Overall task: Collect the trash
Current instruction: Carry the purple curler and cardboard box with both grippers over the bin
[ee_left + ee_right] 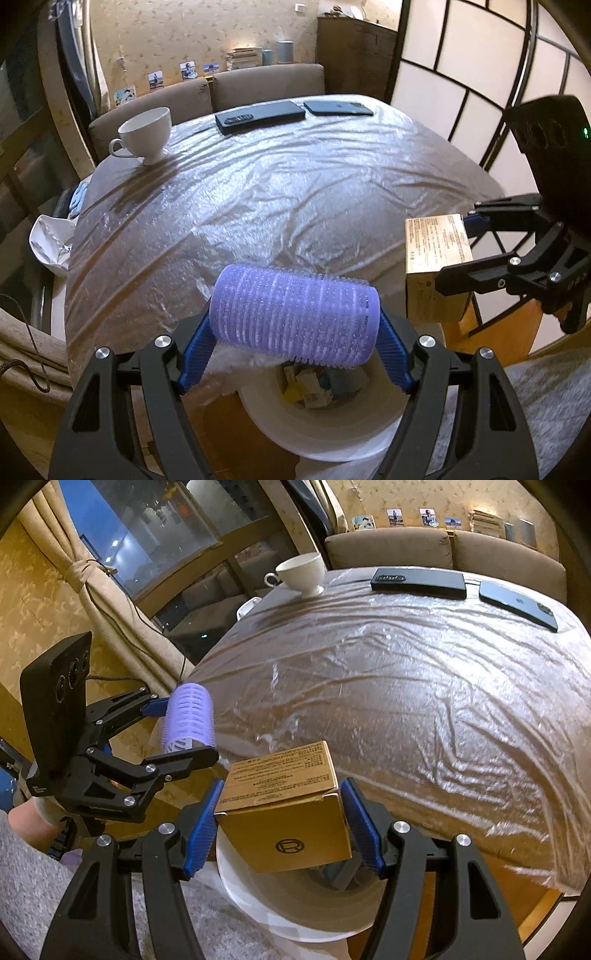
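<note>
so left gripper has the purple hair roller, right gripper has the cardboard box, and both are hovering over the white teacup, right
Not quite. The left gripper does hold the purple hair roller and the right gripper the cardboard box, but both wrist views show them over the white trash bin below the table edge. The white teacup stands at the table's far corner.

Hair roller (293, 314) and box (284, 808) above bin (295, 904)
</note>
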A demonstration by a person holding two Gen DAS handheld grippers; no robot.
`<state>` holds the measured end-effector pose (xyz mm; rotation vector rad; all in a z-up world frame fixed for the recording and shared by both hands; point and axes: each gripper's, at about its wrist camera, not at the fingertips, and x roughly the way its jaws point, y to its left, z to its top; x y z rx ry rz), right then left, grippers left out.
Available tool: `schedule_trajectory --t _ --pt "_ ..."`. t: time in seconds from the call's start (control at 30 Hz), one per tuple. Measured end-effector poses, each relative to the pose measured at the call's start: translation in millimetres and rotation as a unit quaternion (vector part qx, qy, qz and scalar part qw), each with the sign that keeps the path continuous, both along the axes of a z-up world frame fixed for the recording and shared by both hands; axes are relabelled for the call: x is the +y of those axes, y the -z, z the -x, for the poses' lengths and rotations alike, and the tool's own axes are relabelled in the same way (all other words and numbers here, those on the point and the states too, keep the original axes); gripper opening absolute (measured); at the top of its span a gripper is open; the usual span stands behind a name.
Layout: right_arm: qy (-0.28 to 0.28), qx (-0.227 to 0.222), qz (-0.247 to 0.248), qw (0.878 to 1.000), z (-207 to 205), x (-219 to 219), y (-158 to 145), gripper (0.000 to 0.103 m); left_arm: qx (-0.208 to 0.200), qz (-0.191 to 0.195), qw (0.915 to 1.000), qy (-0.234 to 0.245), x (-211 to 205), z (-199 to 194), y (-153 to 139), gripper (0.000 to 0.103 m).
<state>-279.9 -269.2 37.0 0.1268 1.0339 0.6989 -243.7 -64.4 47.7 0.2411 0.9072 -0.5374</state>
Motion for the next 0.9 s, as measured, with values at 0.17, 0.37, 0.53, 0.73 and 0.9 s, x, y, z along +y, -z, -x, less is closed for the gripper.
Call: schedule_trajectory --t 0.17,0.37,0.53,0.73,0.9 --pt "-0.011 0.008 0.013 1.0 8 2 8 0.064 0.013 -0.008 0.9997 0.018 -4 7 9 0.077" --pt "-0.019 0.023 0.022 0.999 16 2 21 0.064 0.028 -0.014 0.999 0.033 -7 17 19 0.077" --pt "-0.026 0.034 0.031 0.999 22 5 32 0.064 0.046 -0.019 0.9979 0.041 -10 24 31 0.077" --pt "-0.026 0.049 0.038 0.998 26 5 48 0.064 0.067 -0.026 0.9963 0.046 -13 28 48 0.077" --pt "-0.024 0.057 0.048 0.997 26 6 61 0.064 0.088 -0.035 0.9946 0.041 -13 24 67 0.077"
